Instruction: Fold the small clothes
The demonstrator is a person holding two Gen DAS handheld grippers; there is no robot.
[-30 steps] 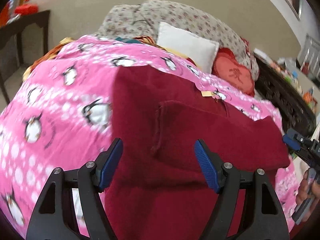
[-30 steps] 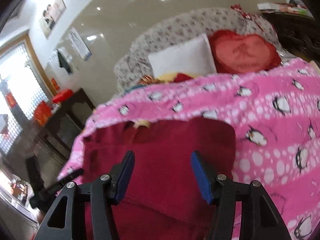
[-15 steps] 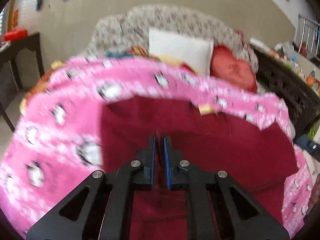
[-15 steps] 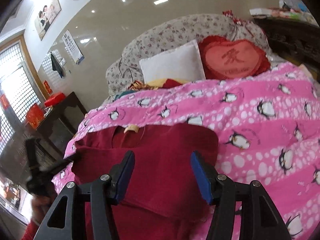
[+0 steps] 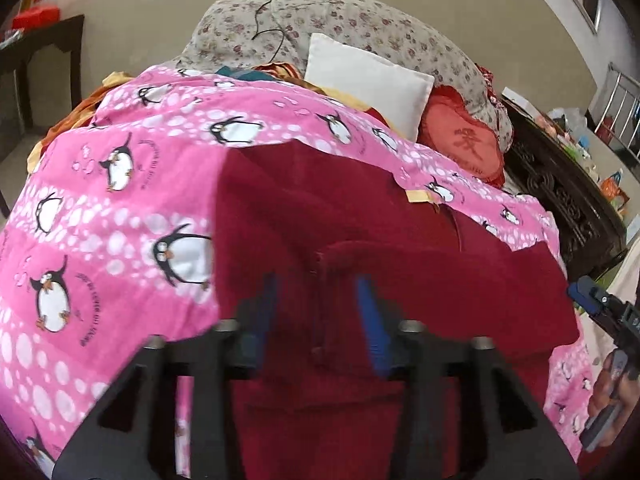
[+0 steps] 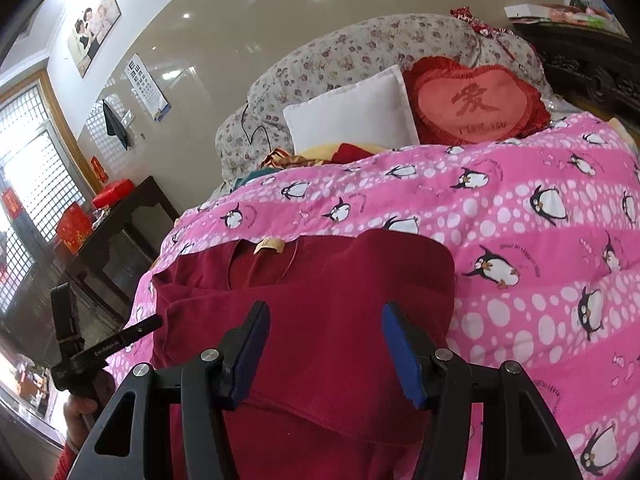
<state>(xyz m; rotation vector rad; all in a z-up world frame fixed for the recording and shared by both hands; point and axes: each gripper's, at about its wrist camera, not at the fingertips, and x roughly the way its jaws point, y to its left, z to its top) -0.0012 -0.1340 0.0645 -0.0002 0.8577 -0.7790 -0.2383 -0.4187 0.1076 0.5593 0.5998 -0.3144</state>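
A dark red garment (image 5: 320, 216) lies spread on a pink penguin blanket (image 5: 120, 200), with a sleeve folded across its middle. My left gripper (image 5: 318, 312) hovers low over the folded part, blurred by motion, its jaws partly apart with nothing held. In the right wrist view the same garment (image 6: 320, 280) shows its neckline and a tan label (image 6: 270, 246). My right gripper (image 6: 324, 344) is open and empty above the garment's near half. The left gripper's body (image 6: 88, 344) shows at the lower left.
A white pillow (image 5: 368, 80), a red heart cushion (image 6: 472, 104) and a floral bundle (image 6: 360, 52) sit at the bed's far end. A dark side table (image 6: 120, 216) stands on the left, dark carved furniture (image 5: 560, 184) on the right.
My left gripper was open, shut half a second ago, and now stands partly open again over the fold. The right gripper stayed open and barely moved.
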